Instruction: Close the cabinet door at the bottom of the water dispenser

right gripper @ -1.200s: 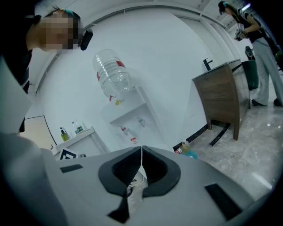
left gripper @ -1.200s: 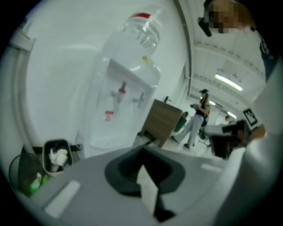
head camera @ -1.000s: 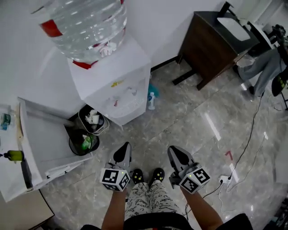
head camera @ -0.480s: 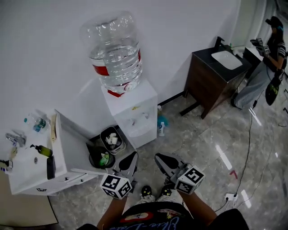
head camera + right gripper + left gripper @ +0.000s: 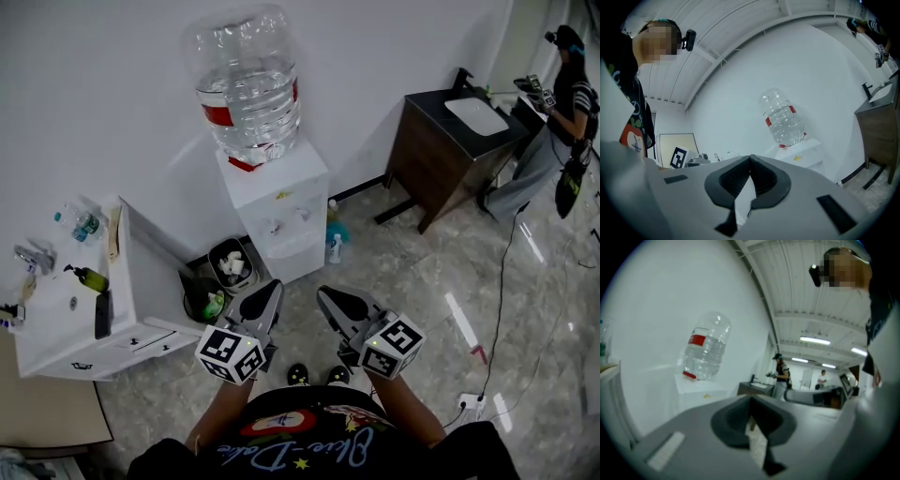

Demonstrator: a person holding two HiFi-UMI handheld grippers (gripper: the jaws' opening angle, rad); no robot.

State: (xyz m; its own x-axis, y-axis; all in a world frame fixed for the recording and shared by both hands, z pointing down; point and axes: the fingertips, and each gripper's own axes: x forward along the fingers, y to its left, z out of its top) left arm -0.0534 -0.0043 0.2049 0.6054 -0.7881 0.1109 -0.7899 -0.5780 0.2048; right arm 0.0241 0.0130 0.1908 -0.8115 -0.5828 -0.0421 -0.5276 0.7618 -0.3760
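The left claw (image 5: 269,294) has its two jaws pressed together, and nothing is between them. The right claw (image 5: 325,296) is the same: tips touching, holding nothing. Both are held out in front of the person, side by side, above the person's shoes and the shiny stone floor (image 5: 422,281).

Some parts are hard to see. From the head view, the low front of the water dispenser (image 5: 281,202) is small and plain white. The cabinet door is down there, but I cannot tell if it is open or shut. In both claw views the big grey jaws hide the bottom of the dispenser.

The dispenser is a white box standing against the white wall, just past the claw tips. A big clear bottle (image 5: 248,80) with a red band sits upside down on top. Two dark bins (image 5: 217,281) stand just beside it on the left, and a small blue bottle (image 5: 334,242) stands on its right. A white counter (image 5: 141,300) is further left, and a brown sink stand (image 5: 445,155) is well off to the right.

Half a second ago the claws sat lower in the picture. Now they are higher, and their tips are nearer the dispenser and the bins.
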